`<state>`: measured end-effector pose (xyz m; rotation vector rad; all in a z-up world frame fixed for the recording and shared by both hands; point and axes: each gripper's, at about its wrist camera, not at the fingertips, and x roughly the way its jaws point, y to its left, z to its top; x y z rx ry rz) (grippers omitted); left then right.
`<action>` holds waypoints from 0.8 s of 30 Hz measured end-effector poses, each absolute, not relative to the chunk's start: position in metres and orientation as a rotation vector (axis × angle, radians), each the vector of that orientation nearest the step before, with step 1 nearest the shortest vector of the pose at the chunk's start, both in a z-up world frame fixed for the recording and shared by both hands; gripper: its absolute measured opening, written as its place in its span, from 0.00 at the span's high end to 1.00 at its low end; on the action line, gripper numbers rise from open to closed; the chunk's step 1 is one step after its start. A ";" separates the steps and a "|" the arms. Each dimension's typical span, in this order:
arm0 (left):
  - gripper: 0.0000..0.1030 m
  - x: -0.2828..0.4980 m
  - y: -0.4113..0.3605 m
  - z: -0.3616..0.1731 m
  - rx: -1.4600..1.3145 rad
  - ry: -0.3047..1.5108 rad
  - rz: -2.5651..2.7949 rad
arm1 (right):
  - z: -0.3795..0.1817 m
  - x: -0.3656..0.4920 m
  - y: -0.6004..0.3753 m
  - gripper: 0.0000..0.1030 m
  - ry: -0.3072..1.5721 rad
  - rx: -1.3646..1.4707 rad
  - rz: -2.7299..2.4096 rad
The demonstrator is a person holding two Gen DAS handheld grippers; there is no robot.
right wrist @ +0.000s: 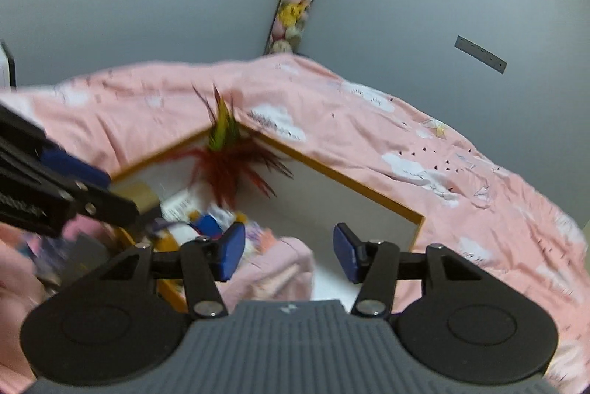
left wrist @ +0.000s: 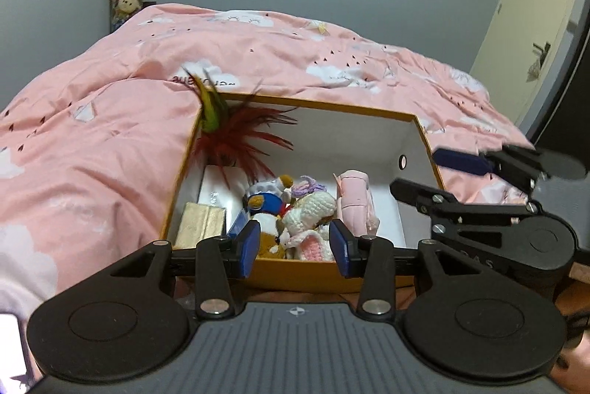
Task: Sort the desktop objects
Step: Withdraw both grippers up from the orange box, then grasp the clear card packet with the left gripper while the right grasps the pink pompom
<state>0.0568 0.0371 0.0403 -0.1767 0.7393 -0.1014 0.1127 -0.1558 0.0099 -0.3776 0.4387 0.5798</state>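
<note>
Box (left wrist: 420, 139) on bed (left wrist: 92, 143), open-topped, packed with toys (left wrist: 295, 209), pink bundle (left wrist: 356, 206), feather (left wrist: 236, 135) in far corner. Left claw (left wrist: 294, 246) parted, empty, hovering at near rim over toys. Right claw (right wrist: 289, 252) parted, empty, above pink bundle (right wrist: 273, 268), pads clear of it.

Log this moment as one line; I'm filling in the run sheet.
left gripper: jaws open, empty | right gripper: jaws open, empty | pink bundle: in box | feather toy: box corner
</note>
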 end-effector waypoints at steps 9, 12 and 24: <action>0.54 0.032 0.057 0.045 -0.090 0.799 -0.155 | -0.004 0.090 -0.158 0.47 0.676 -0.115 0.656; 0.54 0.024 0.052 0.040 -0.027 0.819 -0.195 | -0.017 0.081 -0.156 0.52 0.733 -0.113 0.686; 0.54 0.008 0.033 0.007 0.104 1.036 -0.333 | -0.096 0.068 -0.159 0.53 1.203 -0.020 0.734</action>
